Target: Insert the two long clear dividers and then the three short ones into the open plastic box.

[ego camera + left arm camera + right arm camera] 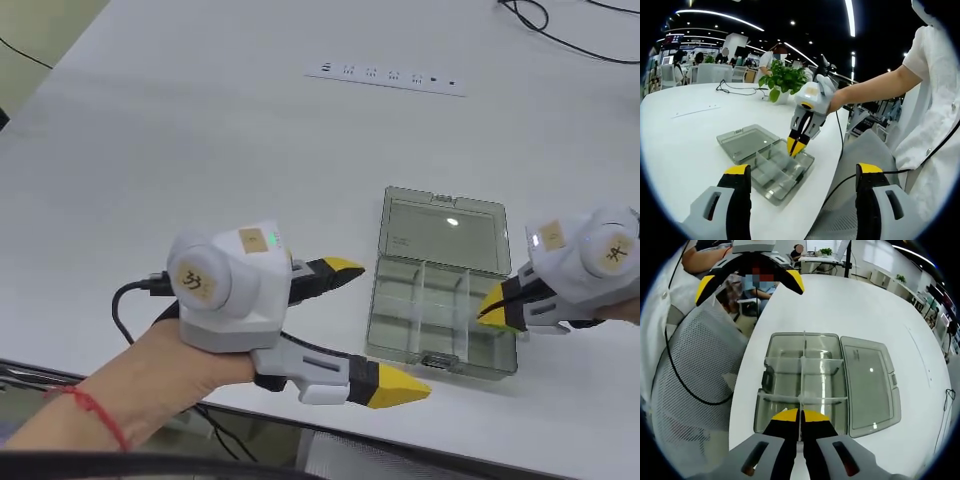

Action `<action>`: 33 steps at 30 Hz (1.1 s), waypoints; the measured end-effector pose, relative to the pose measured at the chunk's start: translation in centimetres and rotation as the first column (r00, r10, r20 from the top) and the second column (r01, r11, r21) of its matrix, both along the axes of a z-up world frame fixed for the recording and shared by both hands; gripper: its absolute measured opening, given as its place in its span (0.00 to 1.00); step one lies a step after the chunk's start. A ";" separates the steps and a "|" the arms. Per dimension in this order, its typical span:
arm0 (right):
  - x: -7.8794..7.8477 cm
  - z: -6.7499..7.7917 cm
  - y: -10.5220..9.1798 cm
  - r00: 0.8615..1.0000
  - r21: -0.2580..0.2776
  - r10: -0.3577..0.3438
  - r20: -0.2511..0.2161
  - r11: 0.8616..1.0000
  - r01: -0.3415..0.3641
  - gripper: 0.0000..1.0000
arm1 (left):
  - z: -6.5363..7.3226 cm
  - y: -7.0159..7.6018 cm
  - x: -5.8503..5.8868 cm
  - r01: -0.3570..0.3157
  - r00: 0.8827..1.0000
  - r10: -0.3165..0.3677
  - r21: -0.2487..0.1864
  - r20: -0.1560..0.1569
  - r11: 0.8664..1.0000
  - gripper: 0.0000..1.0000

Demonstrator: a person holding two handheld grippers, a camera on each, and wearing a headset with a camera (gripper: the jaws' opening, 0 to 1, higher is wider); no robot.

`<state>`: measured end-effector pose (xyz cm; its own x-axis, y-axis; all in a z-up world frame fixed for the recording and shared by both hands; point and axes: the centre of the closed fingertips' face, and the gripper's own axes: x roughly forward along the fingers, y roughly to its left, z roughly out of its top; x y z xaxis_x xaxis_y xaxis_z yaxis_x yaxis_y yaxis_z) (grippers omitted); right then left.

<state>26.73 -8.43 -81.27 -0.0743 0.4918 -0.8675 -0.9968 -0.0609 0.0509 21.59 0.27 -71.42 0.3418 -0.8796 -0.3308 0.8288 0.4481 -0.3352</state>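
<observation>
My right tongs (pixel 801 414) are pinched almost closed on a thin clear divider (pixel 803 347) that stands along the middle of the open plastic box (pixel 400 350). 2 other dividers (pixel 785 359) cross it. My left tongs (pixel 375 328) gape wide and empty, just left of the box, at the near edge of the table (pixel 150 150). The lid (pixel 445 232) lies open on the far side. A power strip (pixel 385 78) and cables (pixel 560 30) lie farther off.

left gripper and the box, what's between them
Just a bare strip of table, seen in the head view. The open left gripper is close to the box, with nothing lying between them.
</observation>
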 end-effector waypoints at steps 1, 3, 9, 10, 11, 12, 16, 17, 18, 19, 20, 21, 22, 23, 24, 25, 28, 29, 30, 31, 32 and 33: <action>-0.1 0.1 0.1 1.000 -0.002 -0.003 0.001 1.000 0.003 0.03 | -0.1 0.0 0.0 -0.001 1.000 0.001 0.001 -0.004 1.000 0.88; -0.3 0.2 0.2 1.000 -0.004 -0.005 0.005 1.000 0.005 0.03 | -0.1 0.0 0.0 -0.002 1.000 0.002 0.001 -0.003 1.000 0.88; -0.4 0.9 0.2 0.999 0.020 -0.050 -0.021 0.999 0.050 0.10 | 0.0 0.4 0.0 -0.007 1.000 0.007 0.002 -0.003 1.000 0.88; -0.3 1.2 0.2 0.999 0.029 -0.048 -0.014 0.998 0.048 0.10 | 0.0 0.6 0.0 -0.010 1.000 0.010 0.002 -0.003 1.000 0.88; -0.3 1.7 0.2 0.999 0.040 -0.053 -0.010 0.998 0.053 0.11 | 0.0 0.8 0.0 -0.012 1.000 0.012 0.003 -0.003 1.000 0.88; -0.3 2.3 0.3 0.997 0.061 -0.077 -0.014 0.995 0.078 0.11 | 0.0 1.0 0.1 -0.018 1.000 0.018 0.005 -0.003 1.000 0.88; -0.2 3.3 -0.4 0.993 0.110 -0.118 0.003 0.987 0.117 0.16 | 0.0 1.9 0.4 -0.033 0.999 0.033 0.013 -0.002 0.999 0.88; -0.3 3.9 -0.4 0.991 0.124 -0.131 0.006 0.984 0.129 0.17 | 0.0 2.1 0.4 -0.035 0.999 0.035 0.016 -0.001 0.999 0.88; -0.3 4.4 -0.5 0.989 0.138 -0.145 0.009 0.980 0.143 0.18 | 0.0 2.2 0.4 -0.039 0.999 0.039 0.018 -0.002 0.999 0.88; -0.4 5.2 -0.6 0.987 0.154 -0.161 0.017 0.976 0.157 0.19 | 0.1 2.5 0.5 -0.044 0.999 0.044 0.019 0.004 0.999 0.88; -0.3 5.6 -0.8 0.984 0.164 -0.176 0.024 0.972 0.170 0.20 | 0.1 2.6 0.5 -0.047 0.999 0.047 0.021 0.006 0.999 0.89; -0.3 6.2 -0.9 0.981 0.177 -0.191 0.031 0.967 0.183 0.22 | 0.1 2.9 0.6 -0.050 0.999 0.050 0.023 0.005 0.998 0.89; -0.4 6.9 -1.2 0.977 0.196 -0.211 0.036 0.960 0.200 0.23 | 0.1 3.0 0.6 -0.051 0.999 0.051 0.025 0.005 0.998 0.90; -0.4 7.4 -1.4 0.972 0.208 -0.230 0.036 0.954 0.218 0.24 | 0.1 3.2 0.6 -0.053 0.999 0.053 0.028 0.007 0.998 0.90; -0.4 7.8 -1.7 0.968 0.220 -0.248 0.040 0.947 0.234 0.25 | 0.0 3.3 0.6 -0.053 0.999 0.053 0.033 0.009 0.998 0.90; -0.4 8.4 -2.0 0.961 0.235 -0.272 0.045 0.938 0.254 0.26 | 0.0 3.4 0.6 -0.052 0.999 0.051 0.039 0.009 0.998 0.91; -0.6 9.3 -3.0 0.946 0.264 -0.321 0.054 0.918 0.296 0.30 | -0.2 3.8 0.6 -0.048 0.999 0.047 0.061 0.021 0.997 0.93; -0.7 9.5 -3.5 0.940 0.270 -0.338 0.057 0.911 0.311 0.31 | -0.3 4.0 0.6 -0.047 0.999 0.045 0.070 0.024 0.996 0.94; -0.9 9.6 -3.9 0.935 0.273 -0.349 0.061 0.907 0.321 0.33 | -0.4 4.0 0.6 -0.045 0.999 0.044 0.074 0.024 0.996 0.95; -0.9 9.8 -4.3 0.930 0.279 -0.362 0.064 0.901 0.332 0.35 | -0.4 4.1 0.6 -0.044 0.999 0.042 0.077 0.024 0.996 0.96; -1.0 9.9 -4.8 0.918 0.287 -0.391 0.060 0.888 0.359 0.37 | -0.5 4.2 0.6 -0.041 0.999 0.039 0.084 0.024 0.996 0.97; -1.0 9.9 -5.1 0.911 0.296 -0.408 0.059 0.879 0.375 0.39 | -0.6 4.3 0.6 -0.039 0.999 0.037 0.094 0.027 0.995 0.97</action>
<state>25.72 -13.57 -71.39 0.2661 0.6777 -0.6855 -0.9398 0.3407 -0.0279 22.14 4.56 -72.05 0.3835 -0.8310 -0.4029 0.8182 0.5080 -0.2690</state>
